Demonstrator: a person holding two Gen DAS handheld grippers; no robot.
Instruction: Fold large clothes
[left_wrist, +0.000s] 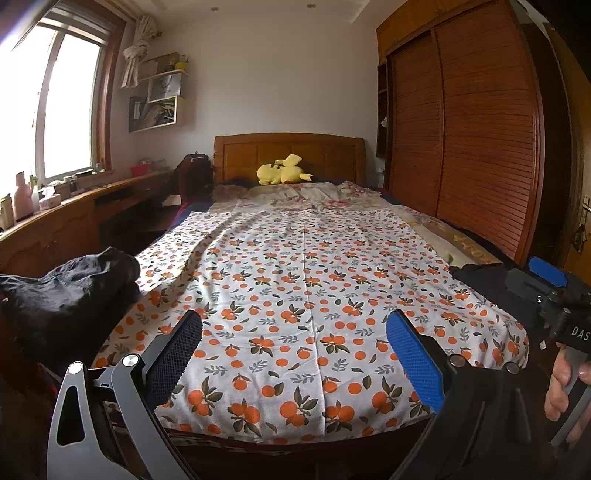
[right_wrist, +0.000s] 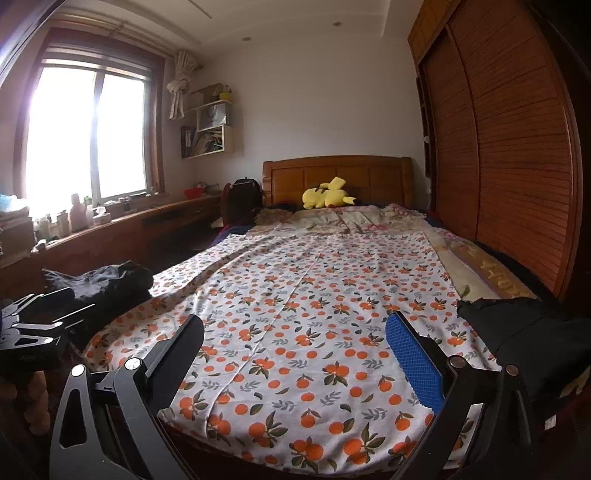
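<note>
Here, both hand-held grippers, left (left_wrist: 295, 343) and right (right_wrist: 295, 345), wide apart above orange-print sheet (left_wrist: 314, 280).

The right gripper (right_wrist: 295, 345) hangs, jaws spread, over the orange-print sheet (right_wrist: 314, 314) between two black garments.

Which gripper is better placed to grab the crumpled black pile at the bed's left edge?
Left, probably. The black pile lies just left of the left gripper and its open fingers; the right gripper, also open, hangs on the far side of the bed by another dark garment.
</note>
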